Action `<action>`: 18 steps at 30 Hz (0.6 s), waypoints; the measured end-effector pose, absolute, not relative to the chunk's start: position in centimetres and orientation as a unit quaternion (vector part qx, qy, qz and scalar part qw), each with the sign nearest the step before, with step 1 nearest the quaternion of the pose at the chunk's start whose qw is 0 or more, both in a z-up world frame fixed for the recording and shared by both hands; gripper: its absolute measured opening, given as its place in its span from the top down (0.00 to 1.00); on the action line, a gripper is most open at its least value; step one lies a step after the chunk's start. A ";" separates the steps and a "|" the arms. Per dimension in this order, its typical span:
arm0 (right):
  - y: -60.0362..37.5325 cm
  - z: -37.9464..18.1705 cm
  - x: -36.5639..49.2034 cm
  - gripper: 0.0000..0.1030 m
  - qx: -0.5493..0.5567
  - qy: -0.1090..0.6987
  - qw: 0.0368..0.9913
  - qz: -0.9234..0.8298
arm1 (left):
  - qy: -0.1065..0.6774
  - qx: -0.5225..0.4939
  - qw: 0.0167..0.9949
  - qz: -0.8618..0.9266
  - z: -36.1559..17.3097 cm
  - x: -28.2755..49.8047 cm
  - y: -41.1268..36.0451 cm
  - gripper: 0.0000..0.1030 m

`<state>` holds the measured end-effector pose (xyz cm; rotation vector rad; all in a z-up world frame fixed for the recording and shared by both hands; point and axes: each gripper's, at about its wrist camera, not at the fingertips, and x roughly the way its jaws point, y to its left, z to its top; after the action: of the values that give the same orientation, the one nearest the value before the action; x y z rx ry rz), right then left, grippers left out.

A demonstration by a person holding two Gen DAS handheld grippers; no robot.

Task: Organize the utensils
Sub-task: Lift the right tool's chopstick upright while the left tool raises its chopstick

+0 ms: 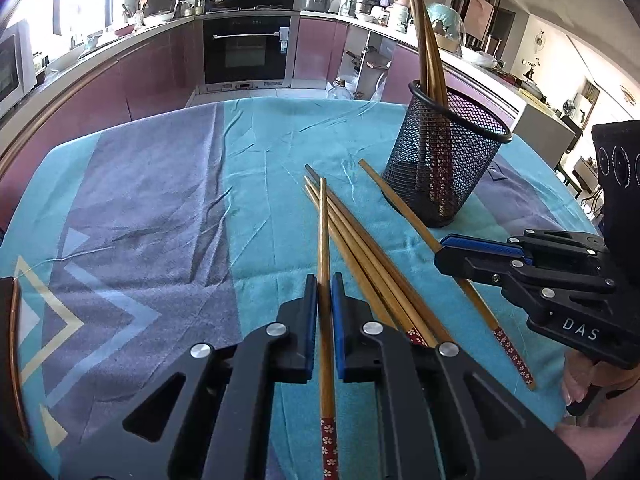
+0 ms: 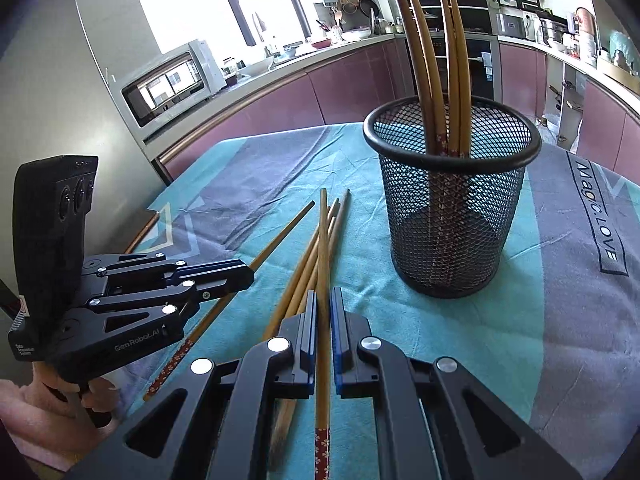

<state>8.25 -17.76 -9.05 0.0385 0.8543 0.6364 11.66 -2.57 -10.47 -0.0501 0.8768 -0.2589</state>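
Left wrist view: the left gripper (image 1: 324,292) is clamping one chopstick (image 1: 323,240) beside the loose pile (image 1: 360,240). Right wrist view: the right gripper (image 2: 324,308) is clamping another chopstick (image 2: 322,248); next, each likely needs lifting upright into the mesh cup (image 2: 452,216).

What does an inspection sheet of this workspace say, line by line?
Surface: teal and grey tablecloth, wrinkled.
Job's things: black mesh holder upright, four chopsticks standing in it; loose chopsticks lying beside it.
Clutter: nothing seen.
Grippers: left gripper shut on a chopstick; right gripper shut on another chopstick.
Cables: nothing seen.
Surroundings: kitchen with oven, microwave, crowded counters.
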 end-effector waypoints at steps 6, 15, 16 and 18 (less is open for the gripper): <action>-17.9 -8.4 7.8 0.95 0.023 0.398 0.863 0.310 | 0.416 -0.036 0.899 -0.134 -9.7 11.2 -2.1 0.92; -18.4 -7.2 7.3 0.95 0.031 0.380 0.868 0.318 | 0.403 -0.057 0.901 -0.153 -8.4 10.4 -1.7 0.92; -18.3 -7.1 7.2 0.95 0.031 0.377 0.869 0.319 | 0.401 -0.059 0.901 -0.154 -8.2 10.3 -1.6 0.93; -18.4 -6.8 7.1 0.95 0.033 0.373 0.870 0.320 | 0.396 -0.060 0.903 -0.156 -7.8 10.1 -1.6 0.93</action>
<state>7.05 -18.36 -6.83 0.0686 0.7801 0.6699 10.13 -1.57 -7.83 -0.1239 0.8192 -0.3231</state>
